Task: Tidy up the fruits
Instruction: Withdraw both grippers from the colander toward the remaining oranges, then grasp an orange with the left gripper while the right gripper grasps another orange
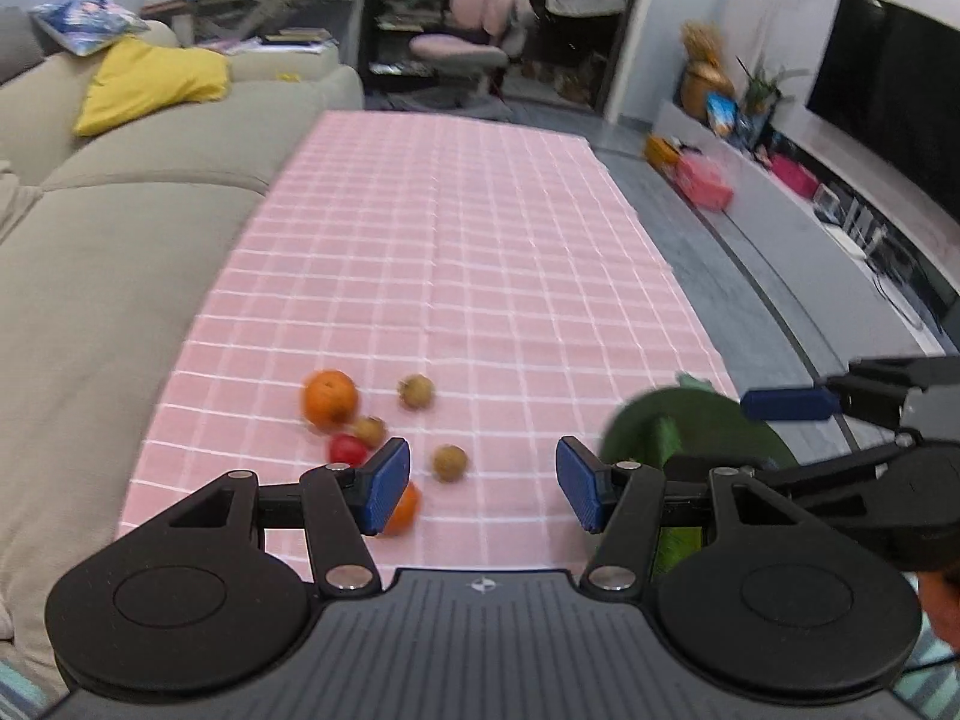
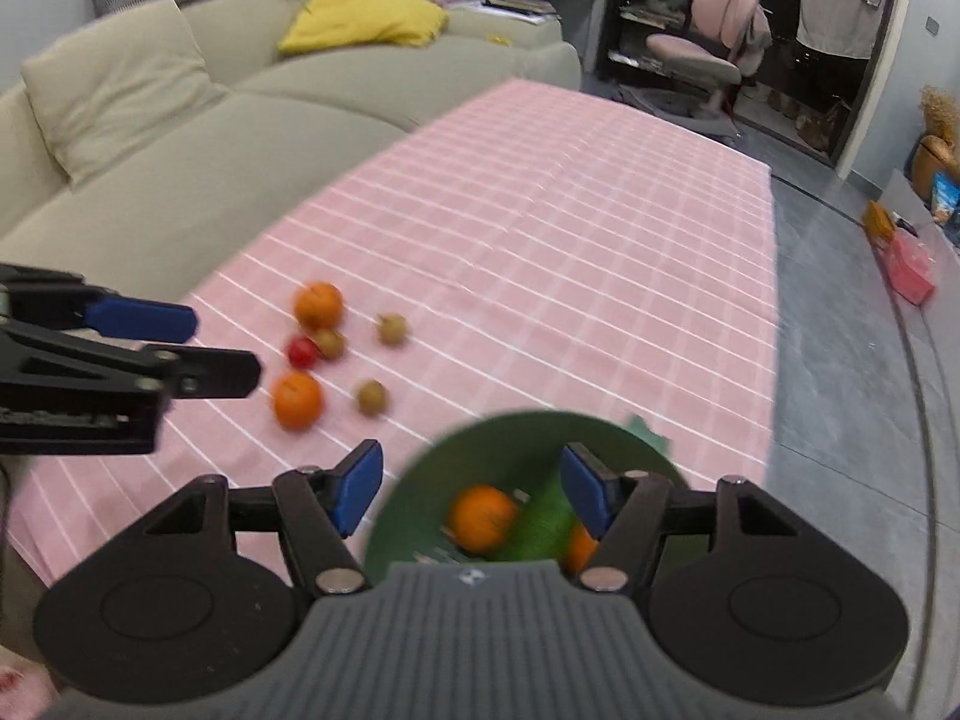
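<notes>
Loose fruit lies on the pink checked tablecloth (image 1: 468, 228): an orange (image 1: 329, 397), a second orange (image 1: 403, 510) partly behind my left finger, a red fruit (image 1: 347, 450) and three small brown fruits, one (image 1: 449, 462) nearest the gap. My left gripper (image 1: 483, 483) is open and empty above them. A green bowl (image 2: 480, 450) holds two oranges (image 2: 482, 517) and something green. My right gripper (image 2: 471, 492) is open and empty over the bowl. The bowl (image 1: 696, 426) also shows in the left wrist view, at the table's right edge.
A beige sofa (image 1: 108, 252) with a yellow cushion (image 1: 150, 84) runs along the table's left side. Grey floor (image 2: 852, 396) lies to the right, with a TV unit (image 1: 840, 222) and boxes. A pink chair (image 1: 474, 30) stands beyond the far end.
</notes>
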A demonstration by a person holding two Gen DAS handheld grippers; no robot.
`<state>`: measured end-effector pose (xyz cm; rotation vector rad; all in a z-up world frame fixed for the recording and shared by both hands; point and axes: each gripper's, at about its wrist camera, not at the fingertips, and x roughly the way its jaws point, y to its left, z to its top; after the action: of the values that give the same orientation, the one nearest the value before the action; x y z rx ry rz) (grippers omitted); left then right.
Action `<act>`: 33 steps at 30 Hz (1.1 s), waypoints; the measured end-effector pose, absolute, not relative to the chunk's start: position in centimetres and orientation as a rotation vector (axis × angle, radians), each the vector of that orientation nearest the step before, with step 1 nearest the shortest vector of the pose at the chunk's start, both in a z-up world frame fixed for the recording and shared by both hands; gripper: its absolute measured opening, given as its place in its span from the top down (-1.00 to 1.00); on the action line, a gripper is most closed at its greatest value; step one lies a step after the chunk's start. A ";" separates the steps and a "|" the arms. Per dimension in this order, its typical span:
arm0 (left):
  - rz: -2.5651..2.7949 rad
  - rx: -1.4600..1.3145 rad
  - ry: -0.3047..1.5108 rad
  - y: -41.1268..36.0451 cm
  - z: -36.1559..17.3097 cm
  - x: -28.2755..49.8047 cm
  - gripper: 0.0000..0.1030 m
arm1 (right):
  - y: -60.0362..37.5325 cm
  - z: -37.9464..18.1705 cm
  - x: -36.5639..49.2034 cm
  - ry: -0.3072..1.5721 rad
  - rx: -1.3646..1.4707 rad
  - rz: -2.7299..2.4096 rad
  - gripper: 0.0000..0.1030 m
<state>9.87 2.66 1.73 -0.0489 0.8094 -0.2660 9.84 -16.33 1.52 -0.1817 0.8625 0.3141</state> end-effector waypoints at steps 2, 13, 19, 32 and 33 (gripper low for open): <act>-0.237 -0.062 0.794 3.8 1.8 10.0 -0.29 | -15.2 1.5 10.0 0.852 -0.162 0.332 -0.23; -0.131 -0.142 0.815 8.7 0.2 11.4 -0.29 | -9.7 -1.0 12.6 0.856 -0.162 0.394 -0.22; -0.110 -0.181 0.853 10.2 -1.6 12.2 -0.17 | -8.7 -2.9 14.5 0.885 -0.167 0.429 -0.07; -0.075 -0.234 0.978 11.2 -6.4 14.7 0.11 | -5.6 -8.3 17.1 0.978 -0.111 0.491 0.05; -0.069 -0.243 0.984 11.5 -6.6 14.8 0.11 | -5.3 -8.7 17.3 0.984 -0.104 0.497 0.05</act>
<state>14.84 11.47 -6.64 -0.2429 0.9838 -0.0693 17.27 -5.25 -8.70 -0.1040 0.9845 0.4975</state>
